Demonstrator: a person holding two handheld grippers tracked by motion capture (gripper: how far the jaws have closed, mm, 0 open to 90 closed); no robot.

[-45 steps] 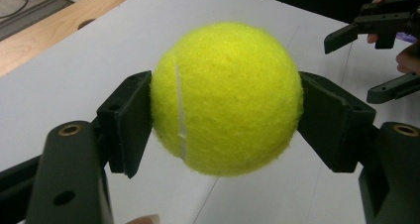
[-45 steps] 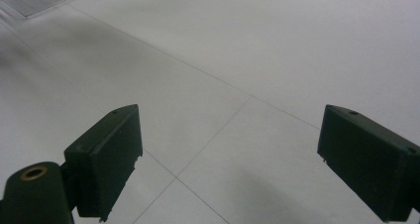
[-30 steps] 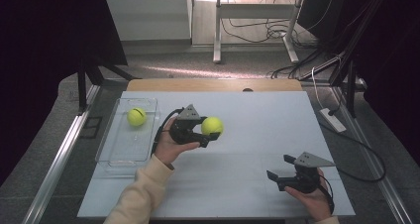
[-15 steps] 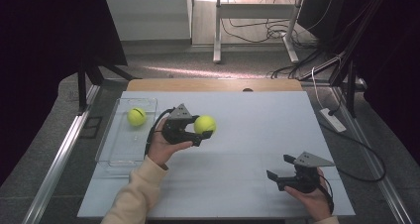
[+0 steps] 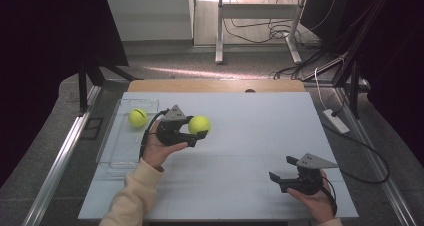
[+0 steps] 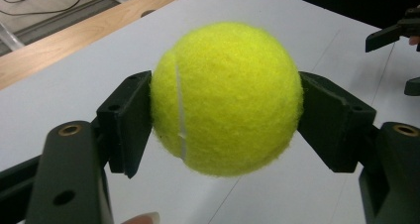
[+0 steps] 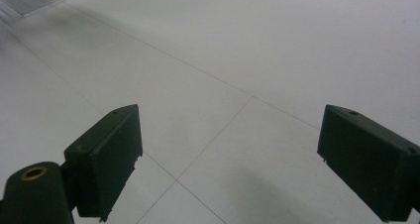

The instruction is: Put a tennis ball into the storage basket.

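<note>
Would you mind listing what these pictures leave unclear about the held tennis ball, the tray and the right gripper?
- Held tennis ball: its far side, left gripper view, hidden by its own bulk.
- Clear tray: near right corner, high view, covered by the left hand.
- Right gripper: underside, high view, hidden by its body.

Looking down and forward from above the near edge of the table [image 5: 250,136], taking in the whole top and the floor beyond. Riding close behind the left gripper [image 6: 225,105], facing across the table toward its far edge, catching the right gripper [image 6: 396,35] too. Sitting low on the right gripper [image 7: 228,159], facing bare tabletop.
</note>
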